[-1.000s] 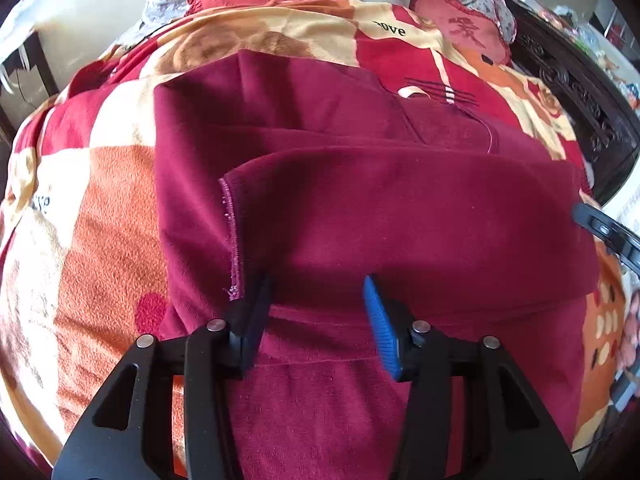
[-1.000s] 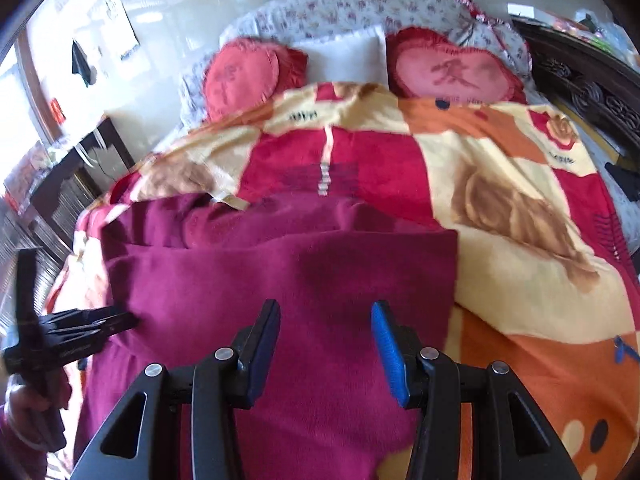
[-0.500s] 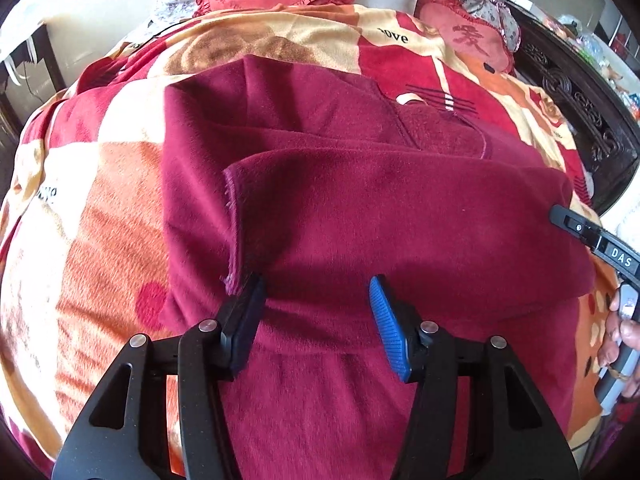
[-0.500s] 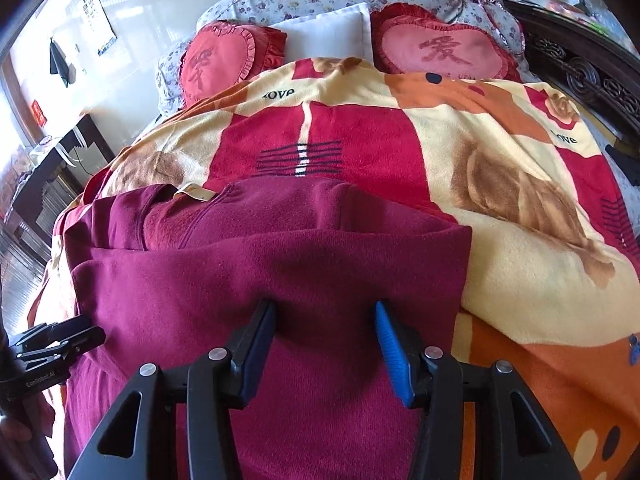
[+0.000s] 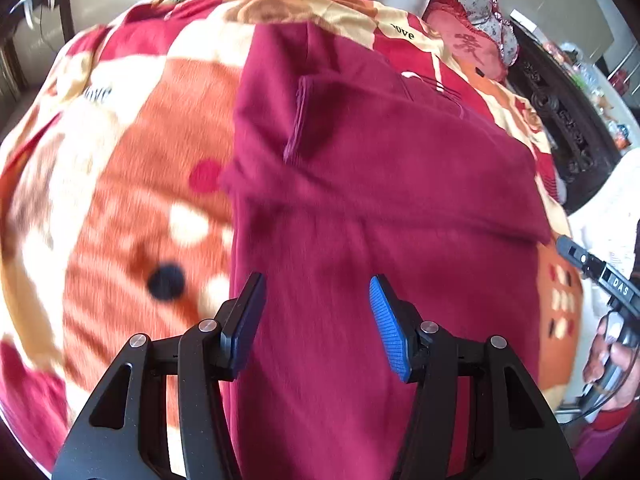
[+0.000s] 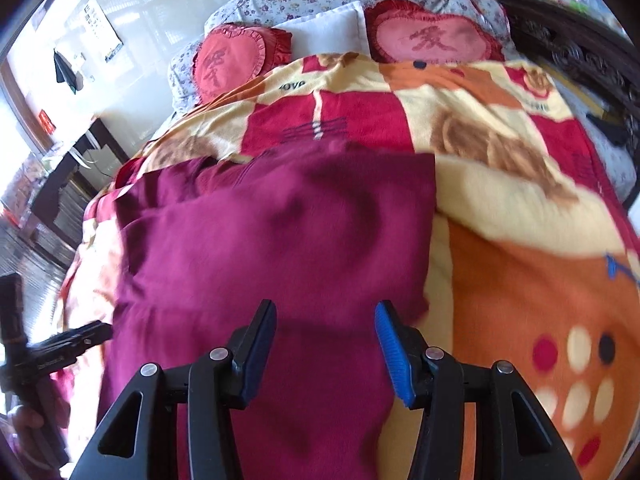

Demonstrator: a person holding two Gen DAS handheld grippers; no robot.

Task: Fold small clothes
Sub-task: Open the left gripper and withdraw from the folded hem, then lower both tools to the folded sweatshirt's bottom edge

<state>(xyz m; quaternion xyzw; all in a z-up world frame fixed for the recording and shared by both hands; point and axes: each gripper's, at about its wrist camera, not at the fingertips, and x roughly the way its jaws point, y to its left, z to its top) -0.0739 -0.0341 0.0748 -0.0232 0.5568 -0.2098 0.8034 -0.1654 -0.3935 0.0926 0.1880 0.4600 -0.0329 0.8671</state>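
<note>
A dark red garment lies on the bed, its upper part folded down over the rest, with a stitched hem showing at its left side. It also shows in the right wrist view. My left gripper is open and empty, above the garment's near left part. My right gripper is open and empty, above the garment's near right part, close to its right edge. Each gripper shows at the edge of the other's view: the right one, the left one.
The bed is covered with a red, orange and cream patterned blanket. Two red heart cushions and a white pillow lie at the head. A dark carved bed frame runs along the right. A dark desk stands at the left.
Both grippers have drawn back toward the near end of the garment, still open. The left view has swung left, showing more blanket. The garment's fold lies as before.
</note>
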